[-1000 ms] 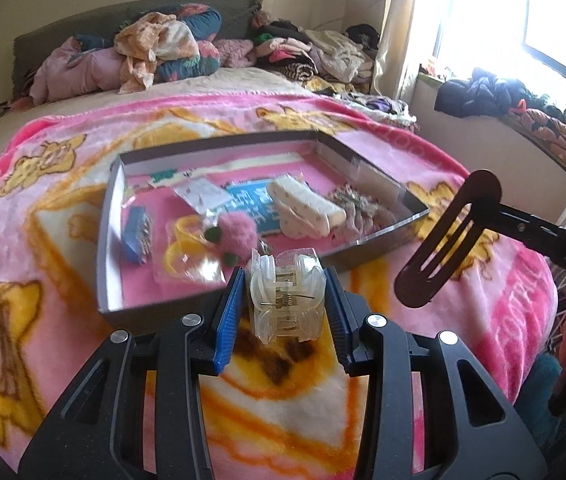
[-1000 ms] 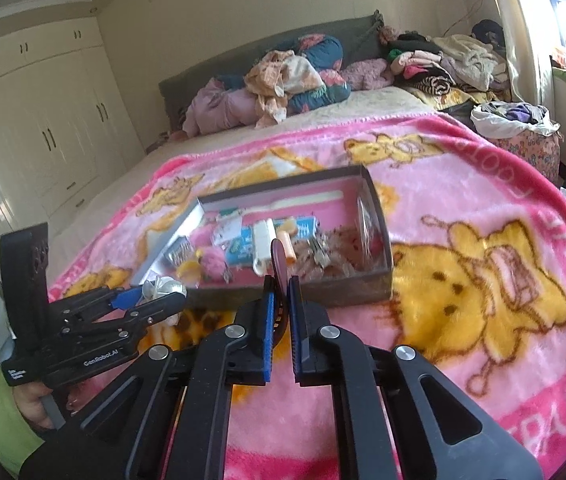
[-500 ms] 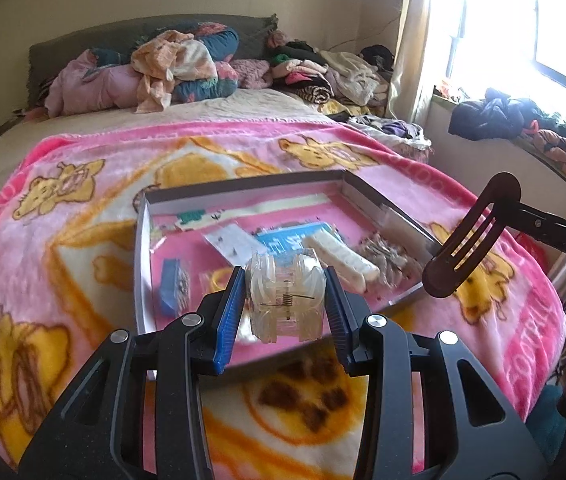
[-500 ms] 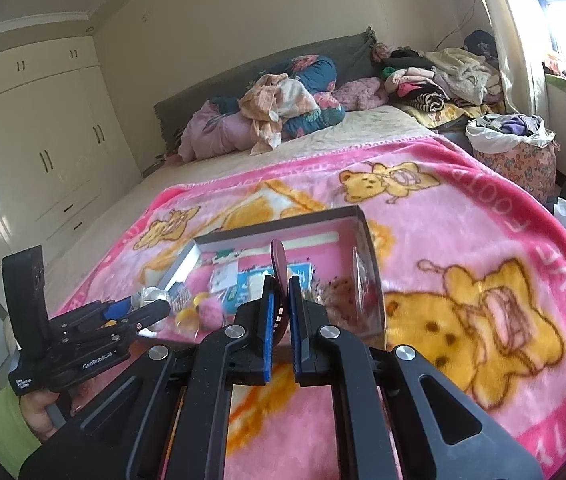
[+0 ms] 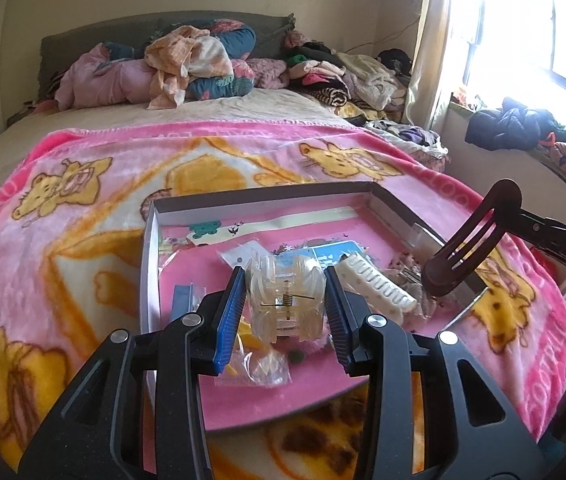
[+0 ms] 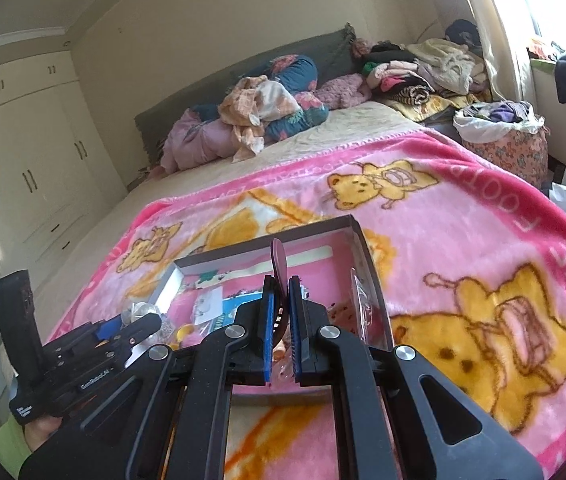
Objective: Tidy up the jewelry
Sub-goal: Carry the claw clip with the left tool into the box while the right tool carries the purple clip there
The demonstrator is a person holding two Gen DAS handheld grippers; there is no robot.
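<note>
jaws clamped — left gripper [image 5: 285,300] on clear claw clip [image 5: 285,298], right gripper [image 6: 281,316] on snap clip [image 6: 279,264]

I see a pink blanket [image 5: 83,208] patterned with yellow bears; a translucent cream claw clip [image 5: 285,300]; a dark brown snap clip [image 5: 471,240]; a grey tray [image 5: 267,196] lined pink; blue pads [image 5: 229,316].

Two tongs in play, left [image 5: 285,300] and right [image 6: 281,316]. One clear claw clip [image 5: 285,302], one dark snap clip [image 5: 471,240], one white claw clip [image 5: 375,286] at three o'clock in one open box [image 5: 151,240]. One pink blanket [image 5: 83,200], one bed [image 5: 203,112].
</note>
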